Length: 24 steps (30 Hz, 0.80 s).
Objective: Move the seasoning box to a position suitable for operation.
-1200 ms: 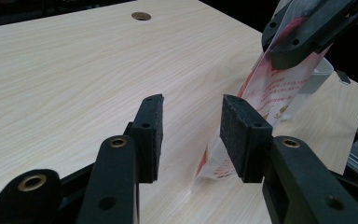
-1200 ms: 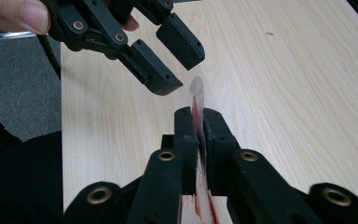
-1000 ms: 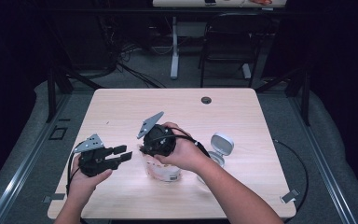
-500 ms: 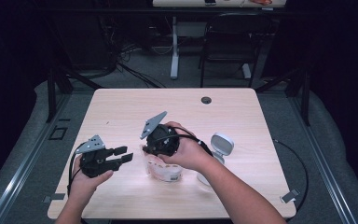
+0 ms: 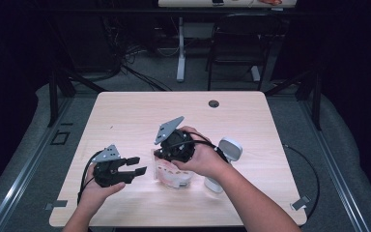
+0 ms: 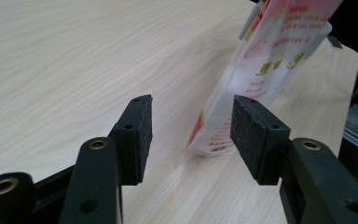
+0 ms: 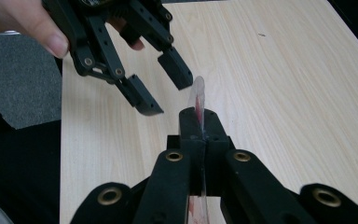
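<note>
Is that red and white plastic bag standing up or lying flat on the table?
Standing, tilted: the right gripper pinches the bag by its top edge; its bottom corner rests on the table.

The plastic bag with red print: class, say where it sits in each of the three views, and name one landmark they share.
High view: the plastic bag lies centre-low, under the right gripper.
Left gripper view: upper right, standing beyond the open jaws.
Right gripper view: its thin top edge rises at centre, pinched between the shut jaws.
Shared landmark: the wooden table.
</note>
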Motion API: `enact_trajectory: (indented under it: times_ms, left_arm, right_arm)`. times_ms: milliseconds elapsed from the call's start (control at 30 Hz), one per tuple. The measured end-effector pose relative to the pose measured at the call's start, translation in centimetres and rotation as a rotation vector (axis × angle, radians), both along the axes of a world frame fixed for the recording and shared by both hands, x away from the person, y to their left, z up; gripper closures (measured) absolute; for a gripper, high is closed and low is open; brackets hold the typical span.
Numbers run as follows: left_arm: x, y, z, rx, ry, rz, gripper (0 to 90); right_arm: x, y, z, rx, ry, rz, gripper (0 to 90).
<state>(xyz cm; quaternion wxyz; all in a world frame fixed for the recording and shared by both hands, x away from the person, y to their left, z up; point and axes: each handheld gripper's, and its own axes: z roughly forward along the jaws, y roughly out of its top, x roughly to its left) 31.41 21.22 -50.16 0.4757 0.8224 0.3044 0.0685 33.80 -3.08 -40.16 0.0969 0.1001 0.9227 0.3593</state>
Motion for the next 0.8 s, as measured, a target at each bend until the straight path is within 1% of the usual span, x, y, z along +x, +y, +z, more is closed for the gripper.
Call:
enact_trajectory:
  times_ms: [33,67,133,200,233,300,367,467,500,533,600,633,800]
  left_arm:
    - [0.0,-0.2,-0.3,-0.005,0.006,-0.008,48.4]
    - [0.1,-0.3,-0.6,0.000,0.012,-0.022,47.6]
    - [0.1,-0.6,-1.1,0.001,0.013,-0.039,47.3]
    - [0.1,-0.8,-1.4,0.010,0.015,-0.052,47.0]
    - [0.1,-0.9,-1.5,0.020,0.017,-0.057,46.9]
    - [0.1,-1.0,-1.7,0.013,0.018,-0.061,47.1]
    - [0.1,-1.2,-1.8,0.026,0.015,-0.065,47.1]
    - [0.0,-1.6,-1.9,0.034,0.015,-0.076,47.1]
    - [-0.1,-1.6,-1.9,0.035,0.011,-0.081,47.1]
    - [-0.1,-1.7,-1.9,0.034,0.012,-0.084,47.0]
    - [-0.1,-1.9,-2.0,0.031,0.010,-0.094,46.3]
    - [-0.2,-2.0,-2.0,0.031,0.010,-0.097,45.7]
    - [-0.2,-2.6,-2.3,0.042,0.017,-0.128,45.2]
  right_arm:
    - [-0.1,0.0,0.0,0.002,0.001,-0.001,90.0]
    - [-0.2,-0.1,0.0,0.002,-0.002,0.003,90.0]
    - [-0.3,-0.2,0.0,0.000,-0.008,0.003,90.0]
    - [-0.3,-0.5,0.0,-0.001,-0.009,0.005,90.0]
    - [-0.3,-0.6,0.1,-0.001,-0.007,0.007,90.0]
    - [-0.3,-0.8,0.1,-0.001,-0.007,0.005,90.0]
    - [-0.4,-1.1,0.0,0.006,-0.003,0.002,90.0]
    - [-0.4,-1.5,0.1,0.019,0.004,0.002,90.0]
    - [-0.5,-1.6,0.0,0.029,0.008,-0.003,90.0]
    - [-0.4,-1.8,0.1,0.024,0.011,-0.002,90.0]
    - [-0.4,-2.2,0.1,0.043,0.015,-0.007,90.0]
    - [-0.4,-2.3,0.2,0.041,0.018,-0.004,90.0]
    - [-0.6,-2.9,0.5,0.053,0.013,-0.002,90.0]
